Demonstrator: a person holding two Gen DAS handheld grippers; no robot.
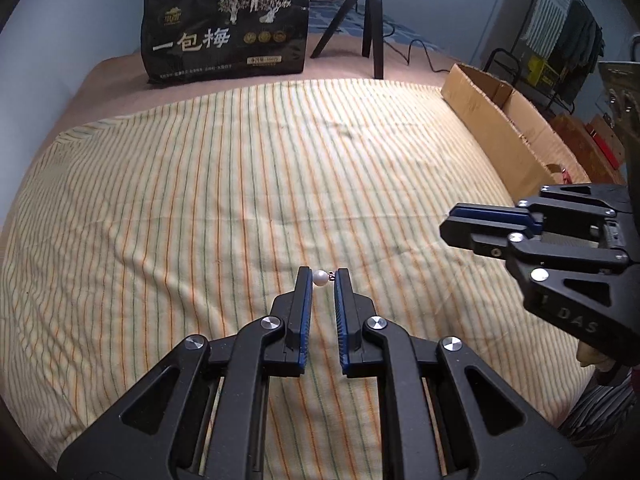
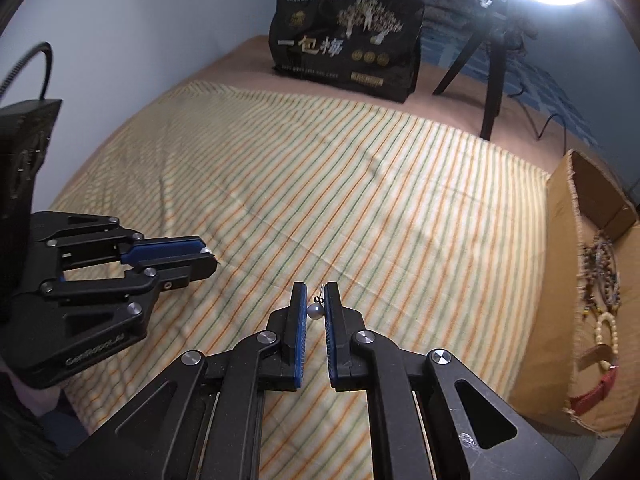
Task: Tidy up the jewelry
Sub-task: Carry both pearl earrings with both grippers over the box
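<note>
Striped yellow cloth (image 1: 240, 184) covers the bed, and everything else sits around it. At its far edge stands a black snack bag (image 1: 226, 28) with gold trees and Chinese lettering, and a black tripod (image 1: 366, 20) stands just beside the bag. Along the cloth's right edge lies an open cardboard box (image 1: 508, 132); the right wrist view shows beaded bracelets (image 2: 602, 268) and a red strap (image 2: 592, 394) lying inside it.

Above the cloth's near part, the left tongs (image 1: 323, 277) are narrowed onto a white pearl earring (image 1: 320, 278), pinched right at the fingertips, its small metal fitting against the right-hand pad. To their right, nearer the box, the right tongs (image 2: 315, 305) are likewise drawn close around a grey pearl earring (image 2: 314, 312), held between the blue pads just behind the tips, its thin hook poking forward over the cloth.
</note>
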